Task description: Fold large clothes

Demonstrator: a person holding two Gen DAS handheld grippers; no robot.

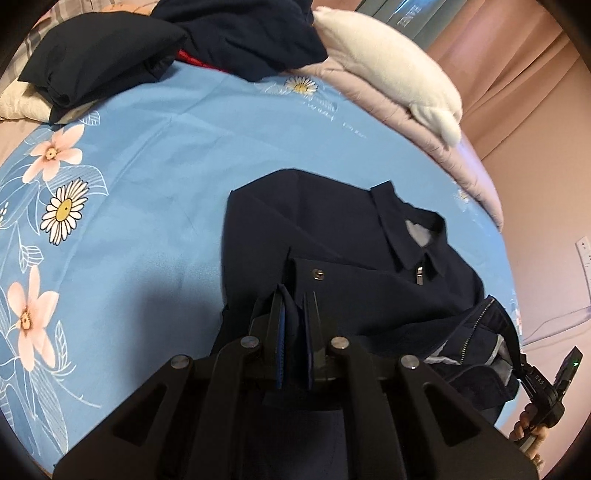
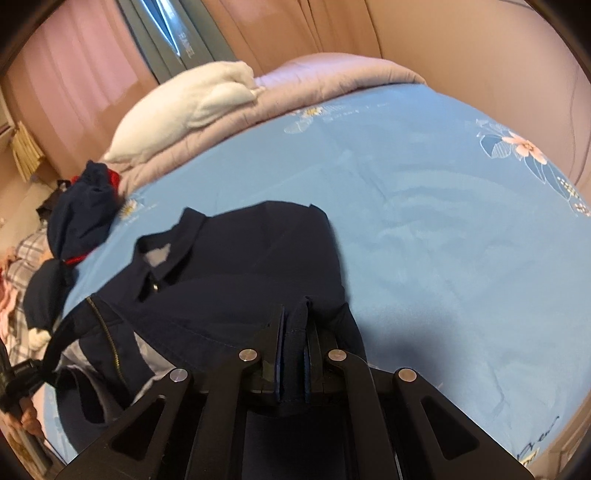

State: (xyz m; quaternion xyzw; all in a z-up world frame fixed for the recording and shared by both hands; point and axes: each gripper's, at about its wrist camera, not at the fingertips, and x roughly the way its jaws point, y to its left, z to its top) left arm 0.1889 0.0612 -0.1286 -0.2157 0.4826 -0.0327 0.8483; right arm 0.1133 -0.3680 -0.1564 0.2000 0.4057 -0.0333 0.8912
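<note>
A navy jacket lies on the blue floral bed sheet, collar up and zipper partly open. My left gripper is shut on a fold of its lower edge, with cloth filling the gap between the blue pads. In the right wrist view the same jacket spreads ahead. My right gripper is shut on a seamed strip of its hem. Both held edges hang lifted over the jacket's body. Each view shows the other hand-held gripper at its edge, the jacket's open front draped between them.
A folded dark garment and a heap of navy and red clothes lie at the far side of the bed. A white pillow rests on a lilac quilt. Pink curtains stand behind. Bare sheet lies to the right.
</note>
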